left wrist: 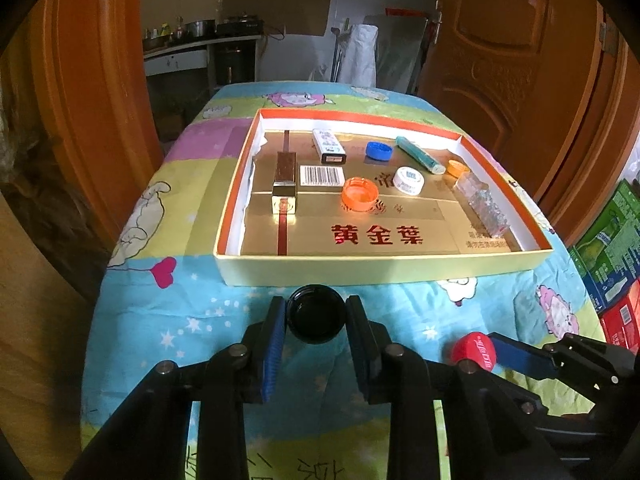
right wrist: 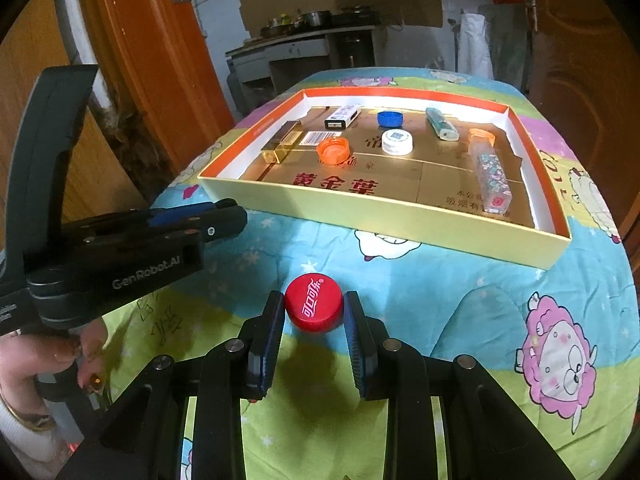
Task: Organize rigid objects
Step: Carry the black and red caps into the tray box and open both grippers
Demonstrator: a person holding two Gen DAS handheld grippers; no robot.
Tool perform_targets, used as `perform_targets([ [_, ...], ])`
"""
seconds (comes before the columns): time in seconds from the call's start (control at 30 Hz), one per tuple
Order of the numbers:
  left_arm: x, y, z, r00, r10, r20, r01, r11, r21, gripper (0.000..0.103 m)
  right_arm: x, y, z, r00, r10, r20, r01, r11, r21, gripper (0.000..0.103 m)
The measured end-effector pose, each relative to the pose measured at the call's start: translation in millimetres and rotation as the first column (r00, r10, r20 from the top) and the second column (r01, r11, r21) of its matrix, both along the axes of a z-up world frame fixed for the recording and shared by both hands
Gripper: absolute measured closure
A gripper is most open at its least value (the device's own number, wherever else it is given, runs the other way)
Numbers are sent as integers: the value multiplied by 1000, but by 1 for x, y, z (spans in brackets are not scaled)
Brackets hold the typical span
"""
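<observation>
My left gripper (left wrist: pixel 316 312) is shut on a black bottle cap (left wrist: pixel 316 320), held just above the cartoon-print cloth in front of the tray. My right gripper (right wrist: pixel 314 310) is shut on a red cola cap (right wrist: pixel 314 306); that cap (left wrist: pixel 474 350) also shows at lower right in the left wrist view. The shallow cream tray (left wrist: pixel 380 270) with an orange rim holds a gold box (left wrist: pixel 285 184), a white lighter (left wrist: pixel 329 145), blue cap (left wrist: pixel 379 151), teal lighter (left wrist: pixel 420 155), white cap (left wrist: pixel 409 180), orange cap (left wrist: pixel 360 194) and a clear patterned tube (left wrist: pixel 482 204).
Green and red cartons (left wrist: pixel 612 248) are stacked off the table's right edge. Orange wooden doors stand on both sides. A person's hand (right wrist: pixel 48 356) grips the left tool's handle at the lower left of the right wrist view. The cloth drops away at the table's rounded edges.
</observation>
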State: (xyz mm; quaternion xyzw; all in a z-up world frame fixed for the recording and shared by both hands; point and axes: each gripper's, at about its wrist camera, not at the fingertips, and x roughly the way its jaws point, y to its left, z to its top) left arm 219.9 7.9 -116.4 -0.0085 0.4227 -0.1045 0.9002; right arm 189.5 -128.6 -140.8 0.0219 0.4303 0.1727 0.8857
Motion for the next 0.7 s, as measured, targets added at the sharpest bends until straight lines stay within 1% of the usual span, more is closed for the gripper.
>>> perform_targets([
  [0.17,-1,-4,12,1000,-8,20,8,1000,-4,73,0,-1,6,1000,-5,14,5,1000,-3,72],
  [0.33,0,-8,24,999,-19,40,20,1000,-23,72,1,-7,14,999,-18,33,18,1000,-3,72],
  [0.7,15,-25,36,997,-48,64,51,998,-46,72,17,-30,36,994,-67,92,69,998,-13,72],
])
